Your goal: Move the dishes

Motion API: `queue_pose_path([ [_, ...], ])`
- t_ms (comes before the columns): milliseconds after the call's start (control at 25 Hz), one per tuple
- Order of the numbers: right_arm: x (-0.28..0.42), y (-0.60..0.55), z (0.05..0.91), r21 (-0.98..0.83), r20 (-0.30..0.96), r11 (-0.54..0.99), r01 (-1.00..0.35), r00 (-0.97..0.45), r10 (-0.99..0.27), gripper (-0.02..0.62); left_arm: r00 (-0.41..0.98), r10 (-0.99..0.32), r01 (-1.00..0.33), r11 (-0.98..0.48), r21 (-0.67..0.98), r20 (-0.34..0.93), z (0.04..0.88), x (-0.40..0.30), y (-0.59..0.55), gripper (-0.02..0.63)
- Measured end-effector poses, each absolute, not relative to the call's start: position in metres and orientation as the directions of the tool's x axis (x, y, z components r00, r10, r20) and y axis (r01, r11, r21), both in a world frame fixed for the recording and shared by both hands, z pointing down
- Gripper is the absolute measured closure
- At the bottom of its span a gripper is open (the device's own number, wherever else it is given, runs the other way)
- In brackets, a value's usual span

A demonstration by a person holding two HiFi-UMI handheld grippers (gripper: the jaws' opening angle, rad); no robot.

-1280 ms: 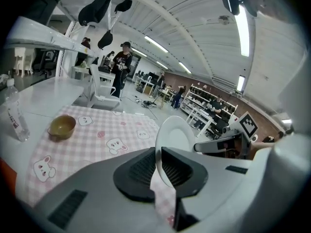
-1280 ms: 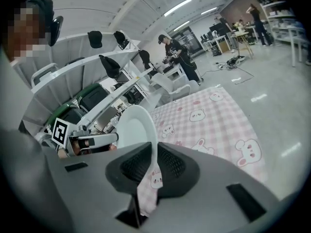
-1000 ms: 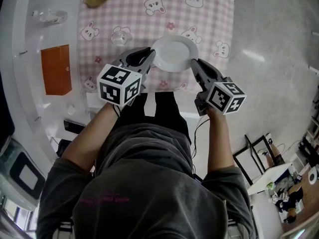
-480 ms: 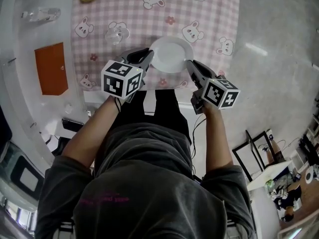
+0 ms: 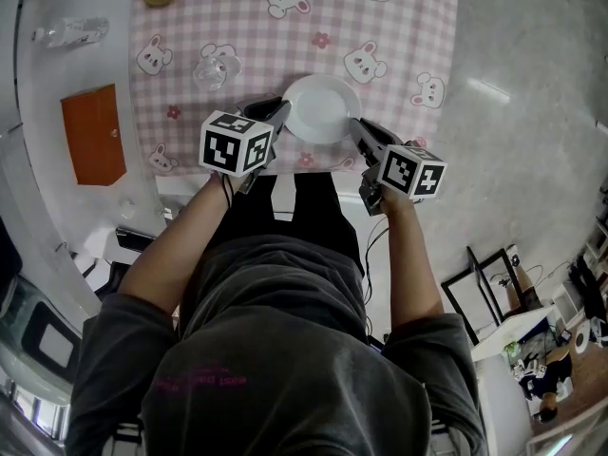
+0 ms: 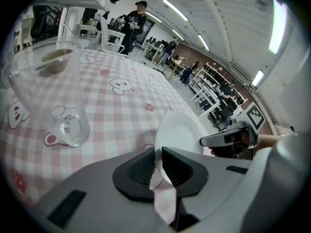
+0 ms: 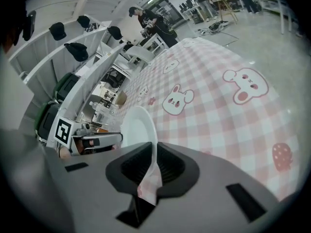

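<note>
Off to your left, the clear glass [image 5: 211, 70] stands on the pink checked cloth [image 5: 285, 27], beyond the left gripper and apart from the white plate [image 5: 321, 108]. Your left gripper [image 5: 281, 114] is clamped on the plate's left rim (the thin edge runs straight between its ribbed pads). The plate lies between your two grippers, over the near part of the cloth; you cannot tell whether it rests on the cloth. Your right gripper [image 5: 353, 127] grips the opposite rim the same way, its jaws nearly together on the edge.
</note>
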State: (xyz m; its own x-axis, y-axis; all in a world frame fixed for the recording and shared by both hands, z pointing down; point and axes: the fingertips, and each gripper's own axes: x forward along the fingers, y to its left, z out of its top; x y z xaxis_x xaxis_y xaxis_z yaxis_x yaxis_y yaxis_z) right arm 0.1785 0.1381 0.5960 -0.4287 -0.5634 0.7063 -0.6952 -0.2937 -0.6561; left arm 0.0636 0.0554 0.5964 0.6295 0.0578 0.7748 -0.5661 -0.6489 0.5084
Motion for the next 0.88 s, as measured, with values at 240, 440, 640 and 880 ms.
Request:
queue_pose_path([
  [240,0.180,0.142,0.608,-0.656,0.717,-0.311,-0.688,-0.437,-0.544,0.558,0.612,0.078,-0.571,-0.644,0.509,0.787,0.608,0.065,0.059,0.561],
  [440,0.182,0.141,0.612,-0.651,0.723,-0.315,-0.691,-0.439,-0.534,0.557,0.608,0.085,-0.581,-0.630,0.516,0.789,0.614,0.067,0.059,0.561],
  [640,0.183,0.139,0.620,-0.649,0.728,-0.313,-0.693,-0.447,-0.520,0.557,0.599,0.091,-0.585,-0.628,0.512,0.796,0.621,0.068,0.058,0.560],
  [880,0.183,0.139,0.626,-0.647,0.732,-0.319,-0.692,-0.448,-0.514,0.557,0.591,0.092,-0.591,-0.627,0.508,0.801,0.626,0.068,0.058,0.560],
])
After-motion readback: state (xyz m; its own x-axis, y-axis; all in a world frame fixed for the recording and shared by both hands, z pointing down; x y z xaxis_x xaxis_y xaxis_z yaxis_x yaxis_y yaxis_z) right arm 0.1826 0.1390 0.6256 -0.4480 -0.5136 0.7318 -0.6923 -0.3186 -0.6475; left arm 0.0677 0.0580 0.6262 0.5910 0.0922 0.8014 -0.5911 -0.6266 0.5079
